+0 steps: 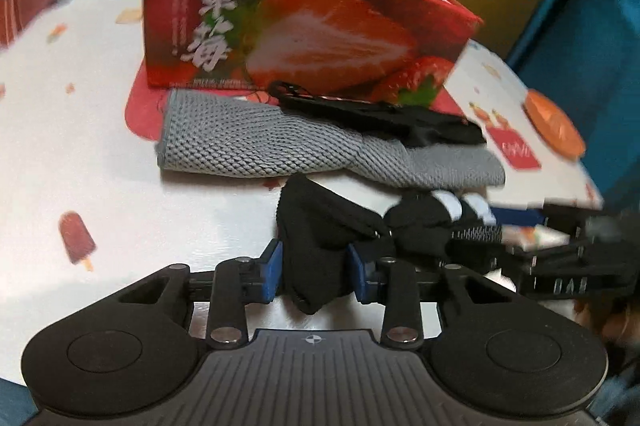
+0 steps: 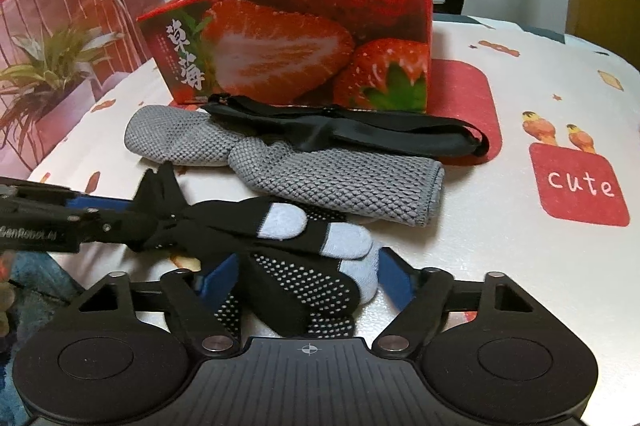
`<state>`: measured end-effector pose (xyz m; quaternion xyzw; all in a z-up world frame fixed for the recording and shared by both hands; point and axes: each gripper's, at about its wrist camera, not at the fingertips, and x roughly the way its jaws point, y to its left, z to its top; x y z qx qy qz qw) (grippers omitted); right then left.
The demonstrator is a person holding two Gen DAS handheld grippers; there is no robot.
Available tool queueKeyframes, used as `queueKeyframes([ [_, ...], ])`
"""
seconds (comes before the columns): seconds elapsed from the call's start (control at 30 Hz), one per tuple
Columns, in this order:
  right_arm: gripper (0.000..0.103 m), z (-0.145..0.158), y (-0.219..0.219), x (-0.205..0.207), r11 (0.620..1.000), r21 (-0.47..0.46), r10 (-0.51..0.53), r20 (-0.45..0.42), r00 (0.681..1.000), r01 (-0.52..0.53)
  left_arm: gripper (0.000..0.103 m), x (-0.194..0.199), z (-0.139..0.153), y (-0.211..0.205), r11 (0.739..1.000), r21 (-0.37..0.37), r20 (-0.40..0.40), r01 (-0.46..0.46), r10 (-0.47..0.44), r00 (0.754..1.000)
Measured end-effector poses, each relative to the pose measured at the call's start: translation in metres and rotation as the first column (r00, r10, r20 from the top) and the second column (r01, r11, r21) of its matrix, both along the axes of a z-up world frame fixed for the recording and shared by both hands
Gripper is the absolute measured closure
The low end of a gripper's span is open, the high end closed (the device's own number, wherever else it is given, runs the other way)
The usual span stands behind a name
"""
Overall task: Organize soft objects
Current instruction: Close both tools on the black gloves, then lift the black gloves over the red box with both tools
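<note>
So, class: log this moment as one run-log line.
left tongs: shut on black socks | right tongs: around socks, closure unclear | grey socks: on table | strawberry box: behind

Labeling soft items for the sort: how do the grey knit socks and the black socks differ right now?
The grey knit socks lie loose on the table by the strawberry box, untouched; the black socks sit between both tongs, left and right.
The grey ones are a plain mesh knit; the black ones have pale blue toes and grip dots.
A black strap crosses the grey ones; nothing lies on the black ones.
Both are limp fabric.
</note>
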<state>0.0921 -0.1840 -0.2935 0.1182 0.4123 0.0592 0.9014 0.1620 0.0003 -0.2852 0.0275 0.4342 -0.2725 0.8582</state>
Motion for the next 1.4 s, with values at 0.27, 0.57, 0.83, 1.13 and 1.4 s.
queueKeyframes([
  [0.27,0.042,0.001,0.000,-0.001,1.000,0.020,0.014,0.002,1.000,-0.014,0.089,0.013,-0.012,0.015,0.990,-0.108,-0.060,-0.089,0.083,0.995],
  [0.57,0.085,0.000,-0.003,0.000,0.996,0.083,0.022,-0.006,1.000,-0.022,0.091,0.004,-0.013,0.024,0.989,-0.081,0.006,-0.121,0.122,0.993],
  [0.83,0.095,0.013,-0.003,-0.005,0.992,0.125,0.020,0.092,0.996,-0.032,0.093,-0.003,0.002,0.036,0.977,-0.146,0.089,-0.154,0.168,0.982],
  [1.13,0.095,0.056,-0.008,0.003,0.982,0.162,0.053,0.239,0.970,-0.094,0.093,-0.020,0.050,0.038,0.975,-0.175,0.279,-0.134,0.180,0.943],
  [1.4,0.095,0.101,-0.012,0.028,0.978,0.153,0.082,0.336,0.938,-0.140,0.093,-0.004,0.087,0.043,0.958,-0.248,0.317,-0.146,0.223,0.922],
])
